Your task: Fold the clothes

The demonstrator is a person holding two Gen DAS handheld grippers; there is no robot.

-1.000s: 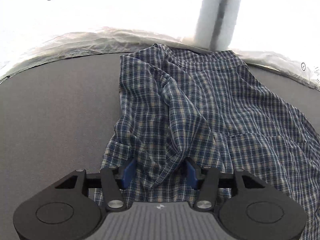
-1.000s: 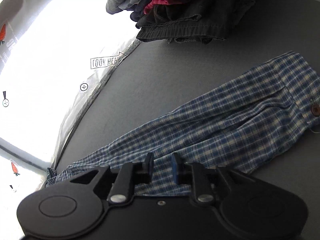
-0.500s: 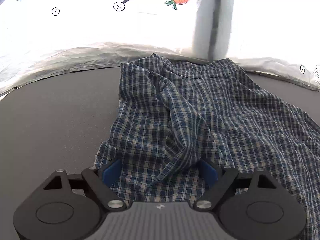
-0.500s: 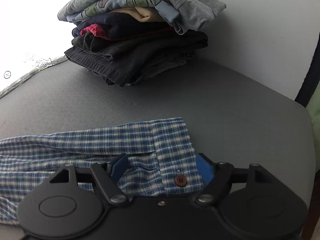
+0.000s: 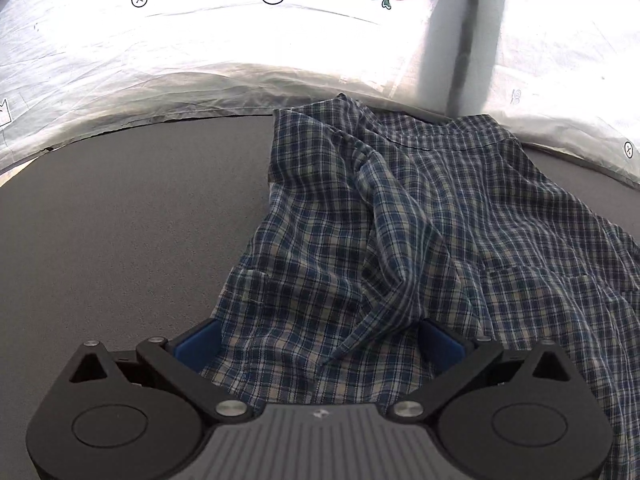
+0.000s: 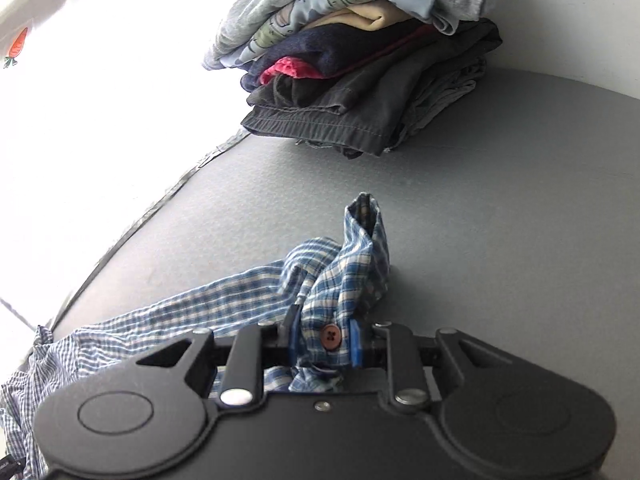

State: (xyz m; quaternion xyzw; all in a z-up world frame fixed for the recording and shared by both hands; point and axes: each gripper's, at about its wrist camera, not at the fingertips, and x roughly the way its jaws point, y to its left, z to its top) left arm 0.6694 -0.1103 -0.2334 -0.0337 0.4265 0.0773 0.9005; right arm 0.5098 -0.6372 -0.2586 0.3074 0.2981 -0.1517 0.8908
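Note:
A blue plaid shirt lies rumpled on the grey table, a raised fold running down toward my left gripper. Its jaws are opening and stand wide; fabric lies between the blue pads without being pressed. In the right wrist view the shirt's sleeve stretches off to the left. My right gripper is closing, and its pads pinch the bunched cuff by the brown button. The cuff's tip stands up above the table.
A stack of folded clothes sits at the back of the table, beyond the cuff. A white sheet with carrot prints lies past the table's far edge, and a grey post stands there.
My left jaws let go of the fabric ridge and spread wide. The right gripper slid along the sleeve to the cuff, opened, then shut on it, bunching it up.

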